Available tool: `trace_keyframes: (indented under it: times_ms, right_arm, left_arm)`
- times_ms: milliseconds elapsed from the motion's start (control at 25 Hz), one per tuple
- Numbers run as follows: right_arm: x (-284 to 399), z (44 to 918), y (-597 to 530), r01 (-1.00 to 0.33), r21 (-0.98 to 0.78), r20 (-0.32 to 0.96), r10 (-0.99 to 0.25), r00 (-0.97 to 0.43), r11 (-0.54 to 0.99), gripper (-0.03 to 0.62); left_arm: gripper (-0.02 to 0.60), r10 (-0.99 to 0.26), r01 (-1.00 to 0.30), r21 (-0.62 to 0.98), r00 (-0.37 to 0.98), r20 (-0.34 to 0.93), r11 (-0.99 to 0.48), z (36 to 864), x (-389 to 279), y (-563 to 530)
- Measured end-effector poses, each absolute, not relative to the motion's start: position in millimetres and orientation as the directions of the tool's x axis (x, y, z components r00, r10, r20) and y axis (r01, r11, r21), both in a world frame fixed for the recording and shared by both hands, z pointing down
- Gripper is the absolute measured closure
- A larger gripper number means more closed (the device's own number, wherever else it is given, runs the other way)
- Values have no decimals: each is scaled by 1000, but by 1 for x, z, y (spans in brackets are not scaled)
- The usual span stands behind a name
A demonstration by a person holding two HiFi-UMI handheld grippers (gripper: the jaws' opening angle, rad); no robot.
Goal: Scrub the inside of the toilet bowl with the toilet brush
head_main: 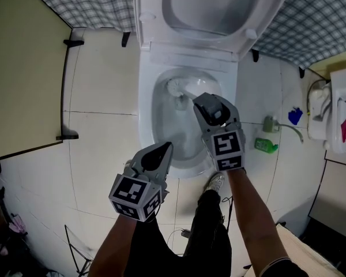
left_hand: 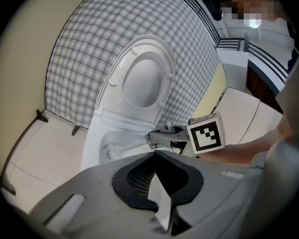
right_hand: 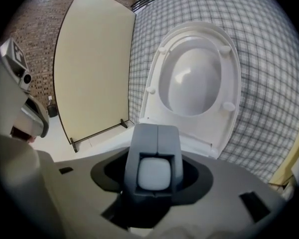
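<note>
looking down in the head view, the white toilet bowl (head_main: 146,117) stands on a pale tiled floor (head_main: 101,85) with its seat and lid (head_main: 151,22) raised against a checked wall (head_main: 86,2). the toilet brush (head_main: 176,88) is inside the bowl, its bristle head at the back, close to the left inner wall. its handle (head_main: 188,98) slants up to the right gripper (head_main: 202,104), which hangs over the middle of the bowl with its jaws clamped on the handle. the left gripper (head_main: 161,149) hovers at the bowl's front rim, its jaws drawn to a point and carrying nothing. a cream panel (head_main: 23,68) stands at the left, and a green bottle (head_main: 266,145) sits on the floor at the right, well apart from the bowl.

in the left gripper view, that gripper's jaws meet at their tips with nothing between them. beyond them the brush head (left_hand: 111,151) shows low in the bowl (left_hand: 95,138) — the right gripper (left_hand: 159,137) and its marker cube (left_hand: 207,135) reach in from the right, over the rim.

in the right gripper view, the grey jaws (right_hand: 157,129) are closed round the white end of the handle (right_hand: 153,174), which fills the space between them. the raised seat (right_hand: 154,83) is straight ahead, the cream panel (right_hand: 92,63) and a brick wall (right_hand: 37,39) lie to the left, and part of the left gripper (right_hand: 21,71) shows at the left edge. the bristles are hidden here by the gripper's own body.
</note>
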State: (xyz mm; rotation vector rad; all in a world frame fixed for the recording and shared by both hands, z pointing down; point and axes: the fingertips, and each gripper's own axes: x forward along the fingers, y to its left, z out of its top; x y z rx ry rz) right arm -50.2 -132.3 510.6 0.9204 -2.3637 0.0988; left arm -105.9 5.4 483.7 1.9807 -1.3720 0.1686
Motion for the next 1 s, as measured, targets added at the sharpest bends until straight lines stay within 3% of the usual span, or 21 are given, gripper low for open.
trace_keyframes:
  times_ms: [160, 480, 800, 1000]
  right_arm:
    - [-47, 503, -131, -589, 279, 522, -634, -570, 759, 361]
    - [-24, 501, -120, -435, 487, 594, -652, -471, 758, 361]
    - [-4, 499, -113, -309, 491, 711, -580, -398, 814, 362]
    - [-4, 500, -101, -66, 481, 811, -472, -345, 874, 362]
  left_arm:
    - [574, -769, -859, 478, 428, 474, -183, 486, -107, 5]
    - [574, -767, -847, 499, 441, 466, -183, 488, -103, 7]
    - [572, -772, -837, 508, 457, 442, -205, 481, -97, 6]
    - [574, -780, -837, 509, 450, 435, -198, 476, -103, 10]
